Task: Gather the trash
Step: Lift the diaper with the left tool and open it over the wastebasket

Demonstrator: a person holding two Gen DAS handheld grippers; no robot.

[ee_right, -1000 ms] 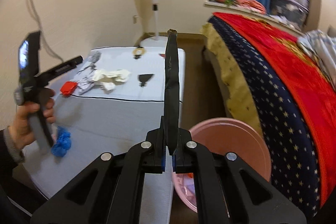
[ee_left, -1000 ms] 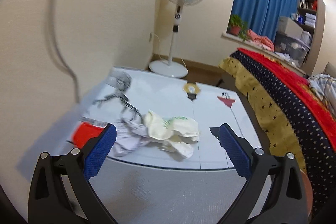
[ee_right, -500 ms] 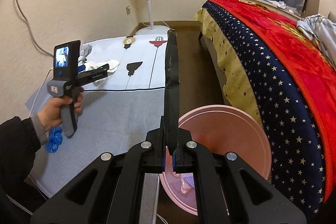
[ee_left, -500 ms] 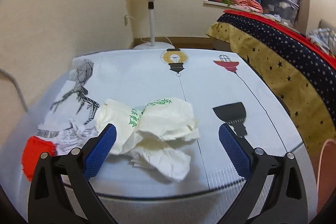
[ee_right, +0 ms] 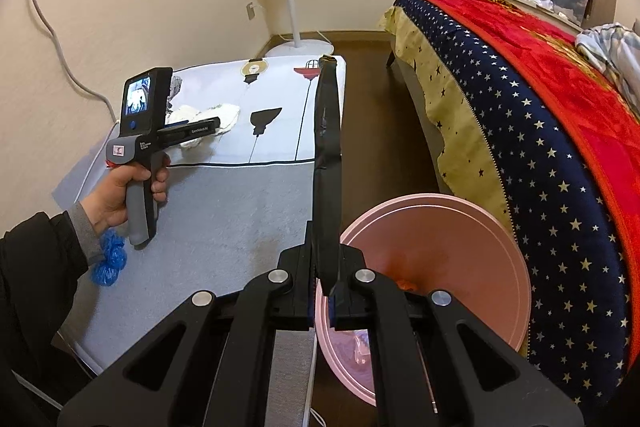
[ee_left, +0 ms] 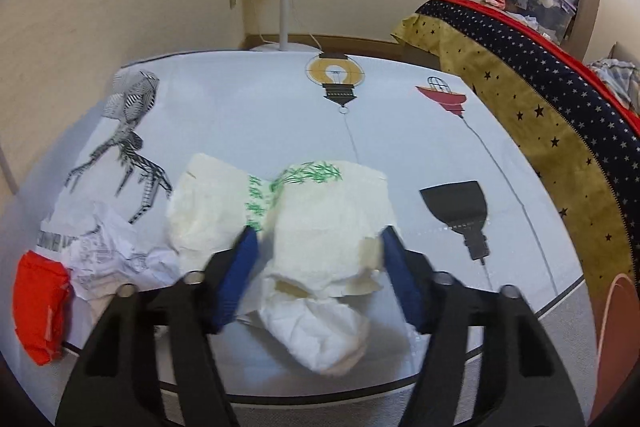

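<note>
Jaws of left gripper (ee_left: 316, 247) have just been closing around the crumpled cream paper wrapper (ee_left: 320, 223) on the table (ee_left: 400, 147); blue pads look to be at its sides, firm pinch not confirmed. Crumpled printed paper (ee_left: 104, 251) and red scrap (ee_left: 38, 311) lie left of it. Right gripper (ee_right: 325, 275): jaws pressed together on a black strip (ee_right: 327, 147), above pink bin (ee_right: 460, 239) beside the table. Blue wad (ee_right: 108, 259) at near-left edge.

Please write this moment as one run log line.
left gripper: closing around cream tissue wad | right gripper: shut on black strip | pink bin: waiting
</note>
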